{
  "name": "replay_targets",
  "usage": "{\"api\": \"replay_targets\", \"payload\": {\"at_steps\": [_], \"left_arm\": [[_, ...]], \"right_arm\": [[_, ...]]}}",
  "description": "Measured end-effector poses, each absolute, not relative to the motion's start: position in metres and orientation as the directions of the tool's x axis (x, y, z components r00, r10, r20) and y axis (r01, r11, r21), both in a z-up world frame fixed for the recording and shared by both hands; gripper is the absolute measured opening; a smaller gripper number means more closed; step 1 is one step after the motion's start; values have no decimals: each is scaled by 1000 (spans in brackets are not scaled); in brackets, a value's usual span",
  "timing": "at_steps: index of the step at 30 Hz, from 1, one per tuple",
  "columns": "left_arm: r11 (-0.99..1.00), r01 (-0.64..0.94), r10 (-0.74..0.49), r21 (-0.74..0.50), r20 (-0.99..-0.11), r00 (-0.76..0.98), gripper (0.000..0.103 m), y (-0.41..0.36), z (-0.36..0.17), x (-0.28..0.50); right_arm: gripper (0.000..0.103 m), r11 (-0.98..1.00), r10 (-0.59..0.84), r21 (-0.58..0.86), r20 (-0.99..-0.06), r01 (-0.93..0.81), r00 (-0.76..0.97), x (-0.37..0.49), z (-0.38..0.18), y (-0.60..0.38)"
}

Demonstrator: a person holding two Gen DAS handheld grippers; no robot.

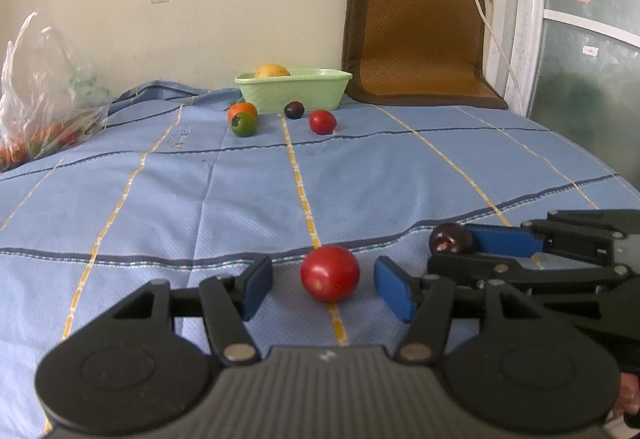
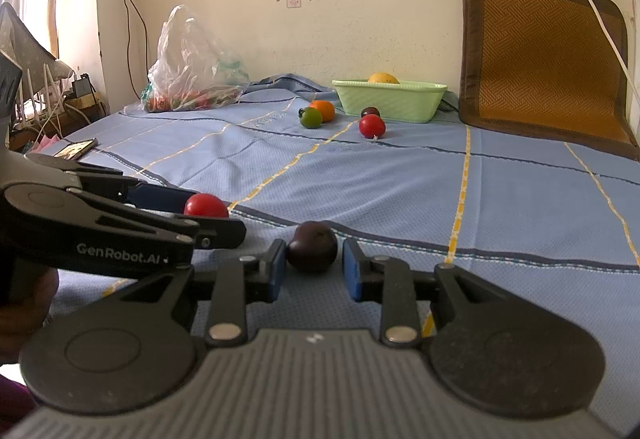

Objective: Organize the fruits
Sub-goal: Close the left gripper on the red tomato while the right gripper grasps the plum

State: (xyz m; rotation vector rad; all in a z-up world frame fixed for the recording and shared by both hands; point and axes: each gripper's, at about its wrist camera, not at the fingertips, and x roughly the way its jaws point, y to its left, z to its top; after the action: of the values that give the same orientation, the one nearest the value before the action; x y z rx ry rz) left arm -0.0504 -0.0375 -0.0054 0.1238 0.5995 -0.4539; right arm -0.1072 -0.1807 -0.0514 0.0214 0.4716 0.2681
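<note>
A red tomato (image 1: 330, 273) lies on the blue checked cloth between the pads of my left gripper (image 1: 323, 277), which is open with a gap on each side of the fruit. To its right, my right gripper (image 2: 313, 259) is shut on a dark plum (image 2: 312, 246) that rests on the cloth. At the far end stands a light green basket (image 1: 294, 91) with a yellow fruit (image 1: 272, 71) inside. In front of the basket lie an orange (image 1: 242, 110), a green tomato (image 1: 243, 124), another dark plum (image 1: 294, 109) and another red tomato (image 1: 322, 121).
A clear plastic bag (image 2: 192, 67) with produce sits at the far left by the wall. A brown woven cushion (image 2: 544, 51) leans on the wall at the far right, with a white cable hanging over it. A phone (image 2: 76, 149) lies near the cloth's left edge.
</note>
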Motion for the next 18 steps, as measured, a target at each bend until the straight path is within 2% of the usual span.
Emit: {"api": "replay_targets", "payload": {"at_steps": [18], "left_arm": [[889, 457, -386, -14, -559, 734, 60, -35, -7, -51]], "right_arm": [[34, 965, 258, 79, -449, -250, 855, -106, -52, -180]]}}
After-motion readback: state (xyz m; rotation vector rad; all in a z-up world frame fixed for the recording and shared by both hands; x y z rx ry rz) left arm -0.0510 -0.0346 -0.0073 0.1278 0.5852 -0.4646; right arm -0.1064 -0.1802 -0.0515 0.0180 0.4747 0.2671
